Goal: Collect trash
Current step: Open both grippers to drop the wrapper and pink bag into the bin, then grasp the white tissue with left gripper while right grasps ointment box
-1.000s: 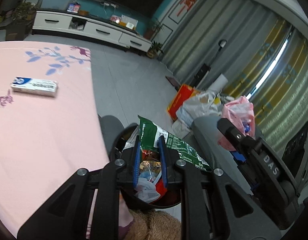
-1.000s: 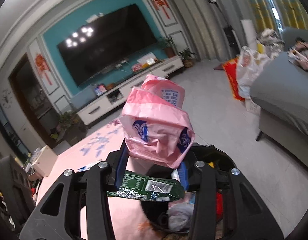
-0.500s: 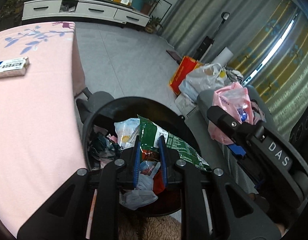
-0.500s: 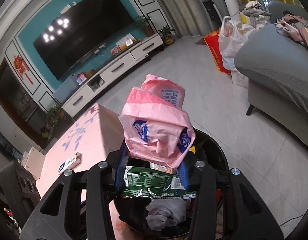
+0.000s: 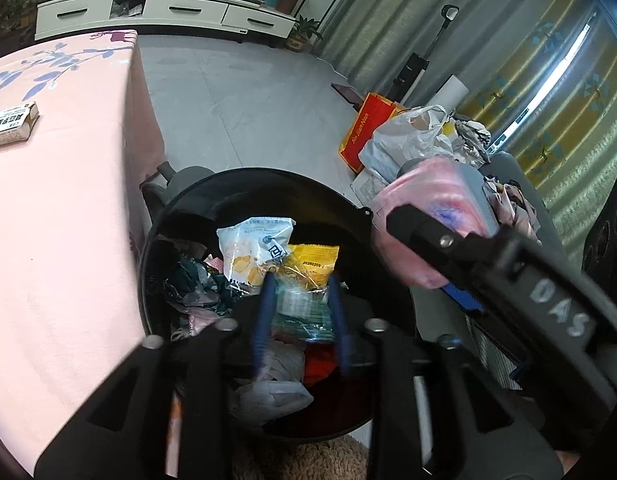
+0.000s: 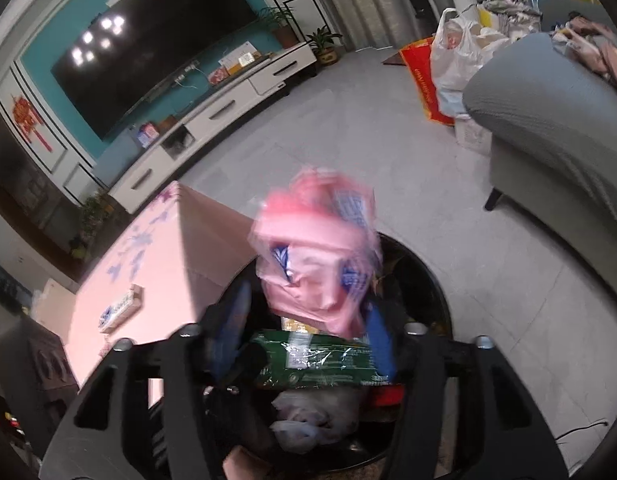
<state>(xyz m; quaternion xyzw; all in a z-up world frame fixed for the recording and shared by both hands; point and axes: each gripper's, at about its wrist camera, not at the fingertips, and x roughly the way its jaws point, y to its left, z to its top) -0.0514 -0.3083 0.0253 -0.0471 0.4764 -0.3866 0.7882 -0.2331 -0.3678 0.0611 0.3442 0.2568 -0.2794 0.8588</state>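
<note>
A black round trash bin (image 5: 268,174) stands below both grippers, holding several wrappers and bags. My left gripper (image 5: 301,282) hangs over it with its jaws opening. A green wrapper (image 5: 304,312) sits blurred between the blue fingers (image 5: 264,312), and the pads stand off it. In the right wrist view my right gripper (image 6: 308,300) is also over the bin (image 6: 436,280), jaws opening. A crumpled pink plastic bag (image 6: 320,264) is blurred between them, and the left pad is clear of it. The green wrapper (image 6: 316,360) lies just beneath.
A table with a pink flowered cloth (image 5: 48,240) borders the bin on the left, with a small carton (image 5: 8,126) on it. A grey sofa (image 6: 548,120) is on the right. A red bag (image 5: 360,132) and a white plastic bag (image 5: 404,144) sit on the floor beyond.
Both grippers sank toward the bin, then spread their jaws. The green wrapper slipped lower between the left fingers. The pink bag came loose and blurred in the right gripper.
</note>
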